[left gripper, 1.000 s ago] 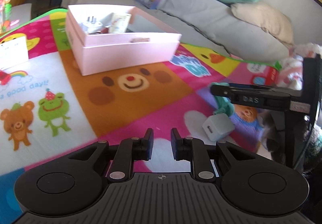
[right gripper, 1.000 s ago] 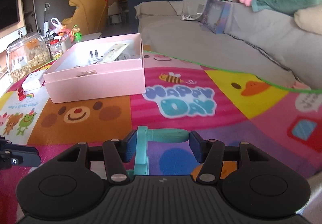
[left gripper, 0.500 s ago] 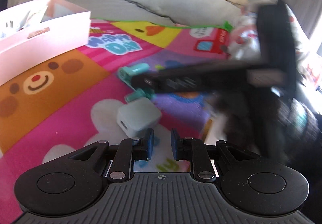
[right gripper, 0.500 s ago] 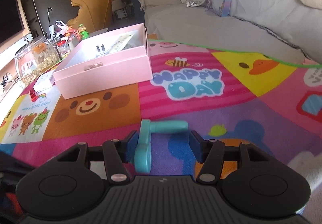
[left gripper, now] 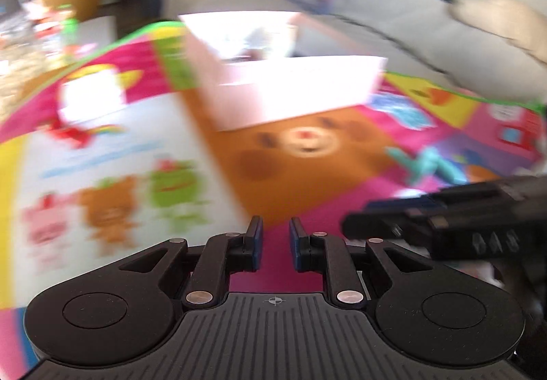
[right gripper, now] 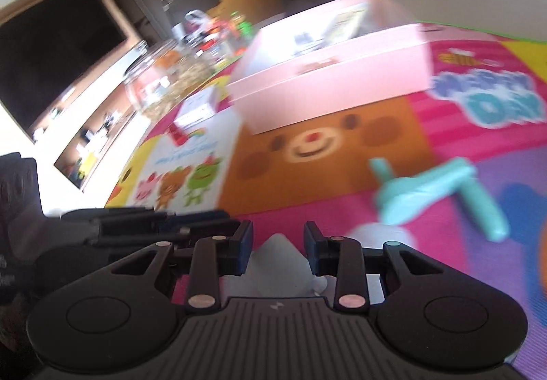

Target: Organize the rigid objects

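My right gripper (right gripper: 278, 236) hangs low over the play mat (right gripper: 444, 127). Its jaws are closing around a white charger cube (right gripper: 277, 260), and I cannot see the pads pressing on it. A teal handle-shaped piece (right gripper: 434, 188) lies loose on the mat to its right, also visible in the left wrist view (left gripper: 427, 164). The open pink box (right gripper: 335, 86) with small items inside stands further back. My left gripper (left gripper: 275, 233) is shut with nothing between its fingers, and it faces the pink box (left gripper: 290, 96). The left wrist view is blurred.
A glass jar (right gripper: 160, 79), a small white carton (right gripper: 198, 106) and a red item (right gripper: 177, 135) sit at the mat's far left edge. A grey sofa (left gripper: 376, 21) runs behind the mat. A dark screen (right gripper: 58, 48) and a low shelf are at left.
My right gripper has swung left off the teal piece and now straddles the white cube with narrower jaws. The left view swung right toward the cube, then back to the pink box.
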{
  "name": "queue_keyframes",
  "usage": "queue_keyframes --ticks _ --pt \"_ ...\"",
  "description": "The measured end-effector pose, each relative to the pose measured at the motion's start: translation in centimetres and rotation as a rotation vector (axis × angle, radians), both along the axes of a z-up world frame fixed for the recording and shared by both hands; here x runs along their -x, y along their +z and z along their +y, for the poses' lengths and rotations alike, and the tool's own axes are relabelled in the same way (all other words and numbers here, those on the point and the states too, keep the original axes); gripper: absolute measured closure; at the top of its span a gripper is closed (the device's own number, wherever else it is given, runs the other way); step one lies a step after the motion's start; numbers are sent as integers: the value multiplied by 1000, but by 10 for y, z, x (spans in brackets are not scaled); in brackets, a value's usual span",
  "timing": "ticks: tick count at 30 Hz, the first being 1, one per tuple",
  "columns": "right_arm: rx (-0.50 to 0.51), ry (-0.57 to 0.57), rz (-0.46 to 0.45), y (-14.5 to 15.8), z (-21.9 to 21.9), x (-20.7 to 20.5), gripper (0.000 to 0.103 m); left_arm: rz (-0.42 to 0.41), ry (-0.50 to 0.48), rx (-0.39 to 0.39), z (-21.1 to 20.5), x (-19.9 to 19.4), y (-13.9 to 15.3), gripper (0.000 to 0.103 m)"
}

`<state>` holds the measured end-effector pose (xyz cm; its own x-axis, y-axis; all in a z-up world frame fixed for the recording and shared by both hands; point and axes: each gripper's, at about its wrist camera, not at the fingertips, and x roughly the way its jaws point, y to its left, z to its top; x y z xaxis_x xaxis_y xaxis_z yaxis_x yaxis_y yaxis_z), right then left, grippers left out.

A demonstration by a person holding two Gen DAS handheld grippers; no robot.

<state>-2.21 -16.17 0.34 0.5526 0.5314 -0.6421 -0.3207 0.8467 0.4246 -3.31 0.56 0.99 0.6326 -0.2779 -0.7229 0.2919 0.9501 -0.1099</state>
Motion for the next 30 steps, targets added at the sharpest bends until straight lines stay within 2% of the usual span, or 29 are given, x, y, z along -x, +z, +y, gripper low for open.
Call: queue_keyframes --ticks 4,6,8,10,13,16,17,19,20,22,27,30 --pt "85 34 -89 11 15 7 71 12 56 -11 12 -4 2 84" --pt "145 25 -149 22 7 17 65 4 59 -31 10 -3 2 84" --pt "188 26 -192 31 -8 29 44 -6 62 -47 5 -4 2 84" --pt "234 18 -206 34 -26 40 41 -10 69 -47 3 -3 1 82" --pt "294 -18 -160 26 -45 48 40 -11 77 -39 -2 -6 -2 81" --pt "280 -15 -90 11 -53 51 42 -6 79 -25 -1 -6 -2 81" --pt "284 -25 -105 9 -50 54 43 -3 78 -20 1 -5 -1 81" --pt "287 -5 -120 8 -37 54 53 4 77 -7 4 -5 -1 81" --pt "273 24 -119 8 -28 51 66 8 77 0 6 -6 -1 81" --pt "232 75 -111 8 -11 44 73 16 82 11 10 -5 0 81" --pt "191 203 -136 6 36 31 72 16 142 -6 31 0 3 82" --pt "206 230 -156 6 46 31 70 19 186 4 48 8 7 82"
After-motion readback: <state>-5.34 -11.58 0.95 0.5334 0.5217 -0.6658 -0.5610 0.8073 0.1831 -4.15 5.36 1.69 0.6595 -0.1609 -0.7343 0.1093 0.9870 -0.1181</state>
